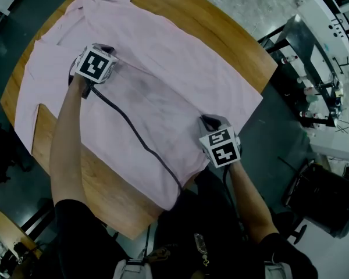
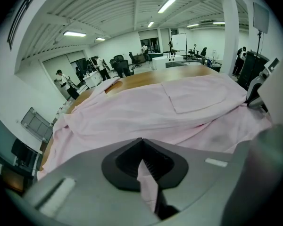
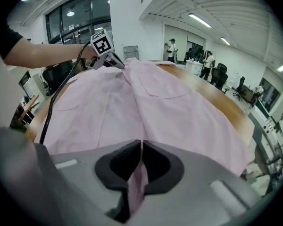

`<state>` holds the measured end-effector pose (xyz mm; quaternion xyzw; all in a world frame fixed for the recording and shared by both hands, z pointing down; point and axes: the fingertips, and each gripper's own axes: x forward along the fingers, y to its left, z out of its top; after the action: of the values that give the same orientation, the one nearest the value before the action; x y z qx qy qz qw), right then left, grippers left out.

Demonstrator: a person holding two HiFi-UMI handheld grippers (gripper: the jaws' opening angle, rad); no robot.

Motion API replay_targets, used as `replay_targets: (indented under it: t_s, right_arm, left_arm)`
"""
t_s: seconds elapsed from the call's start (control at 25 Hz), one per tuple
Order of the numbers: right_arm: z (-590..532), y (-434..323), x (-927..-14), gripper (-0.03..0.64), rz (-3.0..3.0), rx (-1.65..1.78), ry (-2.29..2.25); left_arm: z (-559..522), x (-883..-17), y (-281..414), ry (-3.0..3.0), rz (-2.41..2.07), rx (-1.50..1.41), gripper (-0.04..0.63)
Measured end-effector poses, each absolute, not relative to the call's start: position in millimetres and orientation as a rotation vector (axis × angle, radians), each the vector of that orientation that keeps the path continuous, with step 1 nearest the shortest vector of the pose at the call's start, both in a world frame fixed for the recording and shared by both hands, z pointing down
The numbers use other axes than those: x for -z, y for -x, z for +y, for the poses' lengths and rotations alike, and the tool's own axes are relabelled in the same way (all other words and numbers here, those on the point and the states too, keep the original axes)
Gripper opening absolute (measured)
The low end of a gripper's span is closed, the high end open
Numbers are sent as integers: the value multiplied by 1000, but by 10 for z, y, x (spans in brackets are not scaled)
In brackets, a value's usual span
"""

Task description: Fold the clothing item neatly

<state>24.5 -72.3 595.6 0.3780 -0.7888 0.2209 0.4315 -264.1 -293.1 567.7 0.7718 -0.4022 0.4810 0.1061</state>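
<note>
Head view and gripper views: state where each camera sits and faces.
Head view: on the head, steeply down at pink shirt, table, forearms, left tongs, right tongs.
Left gripper view: on left tongs, facing across the shirt; jaws pinch fabric.
Right gripper view: on right tongs, same.
Shared: head and right gripper views show left tongs.

Black cable (image 1: 137, 136) across the shirt (image 1: 180, 80)

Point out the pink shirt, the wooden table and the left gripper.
pink shirt (image 1: 163, 80), head view, middle of the spread fabric
wooden table (image 1: 221, 39), head view, bare wood near the rim
left gripper (image 2: 142, 142), left gripper view, between its jaw tips, shut on fabric
</note>
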Motion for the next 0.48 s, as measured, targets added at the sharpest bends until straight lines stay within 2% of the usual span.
replay_targets:
  t_s: [0.48]
  right_arm:
    - [-353,-240,-5607,15,-2060,-556,-851]
  left_arm:
    - [-2940,-5505,2918,-2242,-1235,-1625,8]
